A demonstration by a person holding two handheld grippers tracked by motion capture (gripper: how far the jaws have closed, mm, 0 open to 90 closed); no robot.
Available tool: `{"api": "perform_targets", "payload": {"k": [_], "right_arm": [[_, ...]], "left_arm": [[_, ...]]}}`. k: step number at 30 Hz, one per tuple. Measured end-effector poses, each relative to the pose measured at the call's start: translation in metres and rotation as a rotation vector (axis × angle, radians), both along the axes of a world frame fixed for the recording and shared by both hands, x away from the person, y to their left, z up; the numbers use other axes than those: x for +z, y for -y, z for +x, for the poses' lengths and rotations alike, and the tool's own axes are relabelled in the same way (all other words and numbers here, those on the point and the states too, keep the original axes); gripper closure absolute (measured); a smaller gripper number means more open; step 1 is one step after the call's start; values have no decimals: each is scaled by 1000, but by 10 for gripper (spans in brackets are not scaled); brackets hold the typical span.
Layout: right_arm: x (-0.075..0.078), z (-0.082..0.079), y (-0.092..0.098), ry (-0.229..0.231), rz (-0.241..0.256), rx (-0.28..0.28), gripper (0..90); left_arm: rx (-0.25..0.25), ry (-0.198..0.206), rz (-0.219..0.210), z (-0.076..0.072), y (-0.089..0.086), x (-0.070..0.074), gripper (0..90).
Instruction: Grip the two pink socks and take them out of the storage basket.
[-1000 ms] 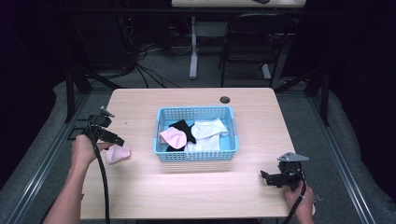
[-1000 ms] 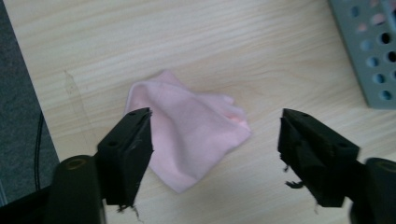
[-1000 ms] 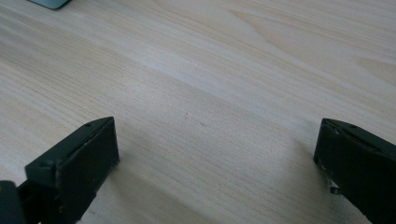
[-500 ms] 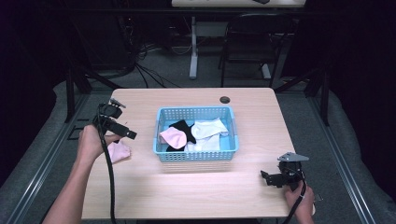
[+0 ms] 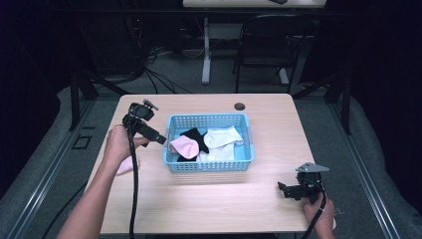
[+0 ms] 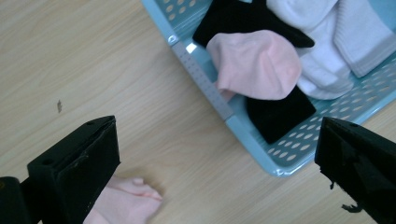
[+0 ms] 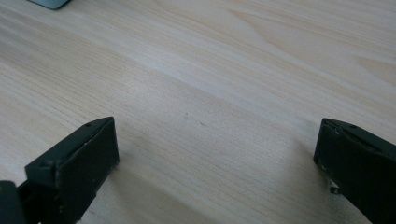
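Observation:
A light blue basket (image 5: pixel 209 167) (image 6: pixel 205 91) sits mid-table and holds a pink sock (image 5: pixel 183 147) (image 6: pixel 254 65), a black sock (image 5: pixel 195 135) (image 6: pixel 280 114) and white socks (image 5: pixel 222 139) (image 6: pixel 327 37). Another pink sock (image 5: pixel 127 166) (image 6: pixel 123 203) lies on the table left of the basket, partly behind the left hand. My left gripper (image 5: pixel 158 139) (image 6: pixel 217 172) hovers open just left of the basket's left wall, empty. My right gripper (image 5: pixel 283 189) (image 7: pixel 217 172) rests open low over bare wood at the table's front right.
The wooden table (image 5: pixel 209 204) has a dark round cable hole (image 5: pixel 240 106) near its far edge. A chair (image 5: pixel 263 45) and desk legs stand beyond the table. Black cables trail from both grippers.
My left gripper has risen from the pink sock on the table and moved right toward the basket, leaving that sock lying there. The right gripper has stayed put.

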State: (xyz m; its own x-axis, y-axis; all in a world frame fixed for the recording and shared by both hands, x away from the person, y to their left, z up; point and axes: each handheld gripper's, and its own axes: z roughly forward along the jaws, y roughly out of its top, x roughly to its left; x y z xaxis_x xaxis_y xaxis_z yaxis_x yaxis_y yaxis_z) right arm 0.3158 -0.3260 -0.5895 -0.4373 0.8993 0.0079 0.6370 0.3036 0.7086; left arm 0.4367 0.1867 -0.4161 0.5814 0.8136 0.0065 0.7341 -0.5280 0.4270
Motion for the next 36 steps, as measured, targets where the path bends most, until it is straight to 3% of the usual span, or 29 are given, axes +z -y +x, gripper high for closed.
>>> {"api": "perform_targets", "payload": {"k": [7, 13, 26, 35, 36], "right_arm": [[0, 0, 0, 0, 0, -1, 0], [0, 0, 0, 0, 0, 0, 0], [0, 0, 0, 0, 0, 0, 0], [0, 0, 0, 0, 0, 0, 0], [0, 0, 0, 0, 0, -1, 0]], "left_arm": [[-58, 9, -18, 7, 26, 3, 0], [-99, -6, -30, 16, 49, -3, 0], [-155, -71, -5, 39, 85, -35, 3], [-155, -102, 22, 51, 96, -58, 87], [-157, -112, 22, 52, 96, -63, 131]]}}
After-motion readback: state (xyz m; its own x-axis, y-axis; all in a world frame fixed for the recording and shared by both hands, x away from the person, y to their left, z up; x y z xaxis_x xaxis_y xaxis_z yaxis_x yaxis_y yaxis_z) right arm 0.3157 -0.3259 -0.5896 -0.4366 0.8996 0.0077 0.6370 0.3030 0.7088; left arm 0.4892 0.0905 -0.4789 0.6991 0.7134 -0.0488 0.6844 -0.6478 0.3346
